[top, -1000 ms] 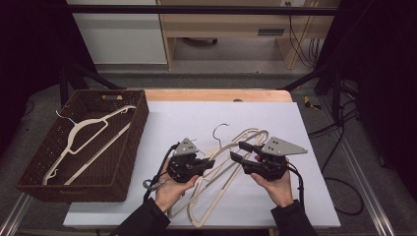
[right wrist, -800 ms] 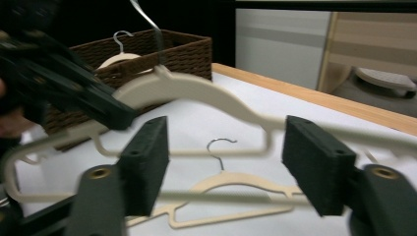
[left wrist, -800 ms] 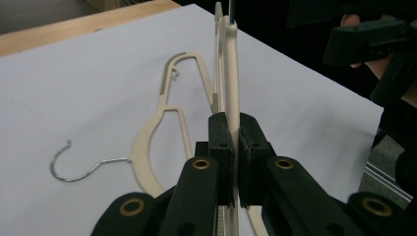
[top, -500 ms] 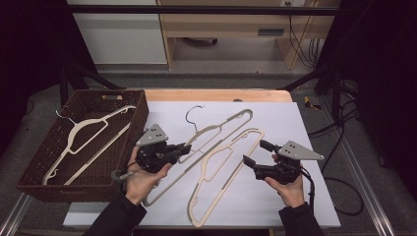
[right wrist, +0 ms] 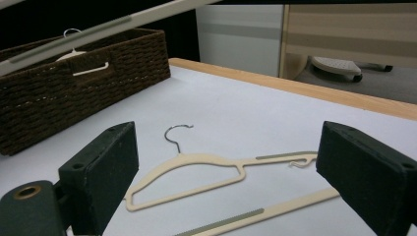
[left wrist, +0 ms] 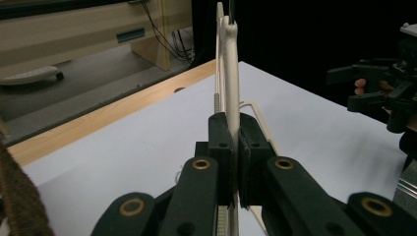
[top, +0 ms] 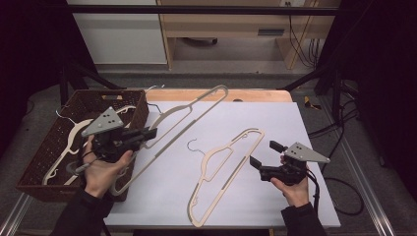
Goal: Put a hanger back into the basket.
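Carrying one cream hanger [top: 189, 115] clamped in the left tool [top: 147, 133] toward the wicker basket [top: 49, 162], where hangers already lie; the right tool [top: 260, 153], jaws just opened wide and empty, sits beside the last hanger [top: 223, 172], flat on the worktop [top: 295, 123].

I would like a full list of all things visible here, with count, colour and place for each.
Held hanger: one, cream, lifted above the table, clamped in the left gripper.
Flat hanger: one, cream, lying on the white sheet.
Basket: one, dark brown wicker, at the table's left edge.
Hangers in basket: at least two, cream.
Table: one, white sheet, wooden far edge.
Left gripper: black, shut on the held hanger.
Right gripper: black, open, jaws just widened, nothing between.
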`<state>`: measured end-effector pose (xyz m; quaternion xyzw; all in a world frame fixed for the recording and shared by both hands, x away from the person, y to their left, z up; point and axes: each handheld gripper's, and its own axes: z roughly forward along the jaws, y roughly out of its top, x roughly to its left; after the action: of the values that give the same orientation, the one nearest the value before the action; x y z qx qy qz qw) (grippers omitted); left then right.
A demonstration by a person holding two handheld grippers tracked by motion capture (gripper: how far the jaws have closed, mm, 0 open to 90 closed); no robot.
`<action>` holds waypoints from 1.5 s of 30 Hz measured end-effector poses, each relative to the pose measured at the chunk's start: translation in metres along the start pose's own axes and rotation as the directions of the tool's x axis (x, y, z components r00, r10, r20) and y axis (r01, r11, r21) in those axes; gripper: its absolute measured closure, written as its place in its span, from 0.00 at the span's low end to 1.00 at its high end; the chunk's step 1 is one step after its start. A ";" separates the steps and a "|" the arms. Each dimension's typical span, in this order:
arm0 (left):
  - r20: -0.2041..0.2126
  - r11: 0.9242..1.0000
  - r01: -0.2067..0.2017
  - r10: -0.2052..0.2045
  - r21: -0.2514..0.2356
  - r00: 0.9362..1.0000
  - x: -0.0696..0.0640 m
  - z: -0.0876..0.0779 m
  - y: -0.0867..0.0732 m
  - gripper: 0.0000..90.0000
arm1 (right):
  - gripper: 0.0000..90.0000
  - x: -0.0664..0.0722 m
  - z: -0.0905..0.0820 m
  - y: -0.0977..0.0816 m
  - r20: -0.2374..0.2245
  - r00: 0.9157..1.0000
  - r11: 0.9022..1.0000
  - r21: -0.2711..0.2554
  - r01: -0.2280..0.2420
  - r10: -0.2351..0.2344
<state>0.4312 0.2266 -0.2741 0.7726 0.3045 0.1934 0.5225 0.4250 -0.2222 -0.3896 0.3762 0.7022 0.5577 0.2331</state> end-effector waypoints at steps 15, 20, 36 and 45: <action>-0.053 1.000 -0.002 0.001 -0.011 0.999 0.062 -0.047 0.009 0.96 | 0.07 -0.005 -0.003 0.000 0.039 0.999 1.000 0.006 -0.015 0.015; -0.092 1.000 0.005 -0.006 -0.013 0.996 0.085 -0.061 0.004 0.96 | 0.06 -0.007 -0.004 -0.001 0.045 0.999 1.000 0.006 -0.010 0.010; -0.174 0.998 0.059 -0.057 0.011 0.983 0.141 -0.086 -0.023 0.96 | 0.05 -0.007 -0.003 -0.001 0.052 0.999 1.000 0.029 -0.013 0.011; -0.198 0.996 0.077 -0.068 0.038 0.978 0.165 -0.098 -0.043 0.96 | 0.05 -0.007 -0.002 -0.001 0.052 0.999 0.999 0.031 -0.012 0.010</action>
<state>0.4814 0.4167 -0.2800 0.7498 0.3870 0.2427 0.4786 0.4273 -0.2294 -0.3910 0.3981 0.7024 0.5379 0.2424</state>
